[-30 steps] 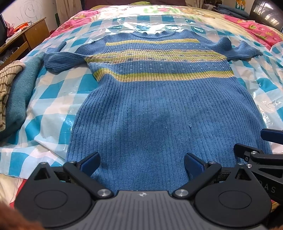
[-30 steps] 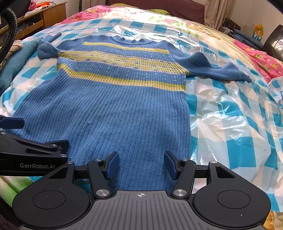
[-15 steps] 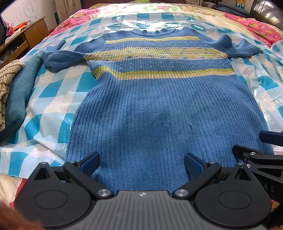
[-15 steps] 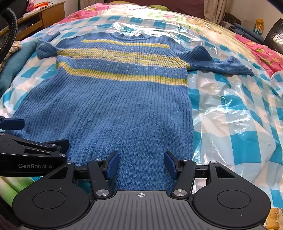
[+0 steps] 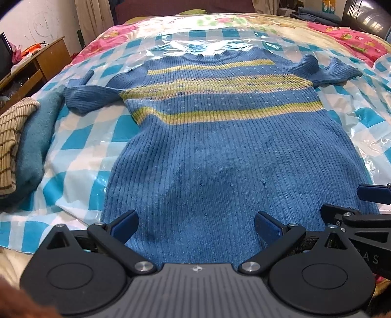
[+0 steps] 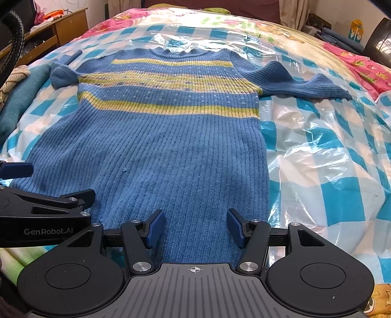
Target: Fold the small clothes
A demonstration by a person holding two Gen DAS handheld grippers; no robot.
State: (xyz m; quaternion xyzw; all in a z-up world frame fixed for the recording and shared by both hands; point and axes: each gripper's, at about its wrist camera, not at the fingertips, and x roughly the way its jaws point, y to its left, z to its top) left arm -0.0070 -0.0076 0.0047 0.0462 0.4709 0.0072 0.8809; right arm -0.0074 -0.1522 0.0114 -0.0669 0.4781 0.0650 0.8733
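The blue striped sweater (image 5: 232,151) lies flat, front up, on the plastic-covered bed (image 6: 330,151), sleeves spread, so both the left hand-held gripper (image 5: 195,226) and right hand-held gripper (image 6: 195,226), wide open and empty, can take its near hem.

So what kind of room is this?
Probably a bedroom: the sweater lies on a big bed with a flowery cover, a wooden desk stands beside it, and curtains hang behind.
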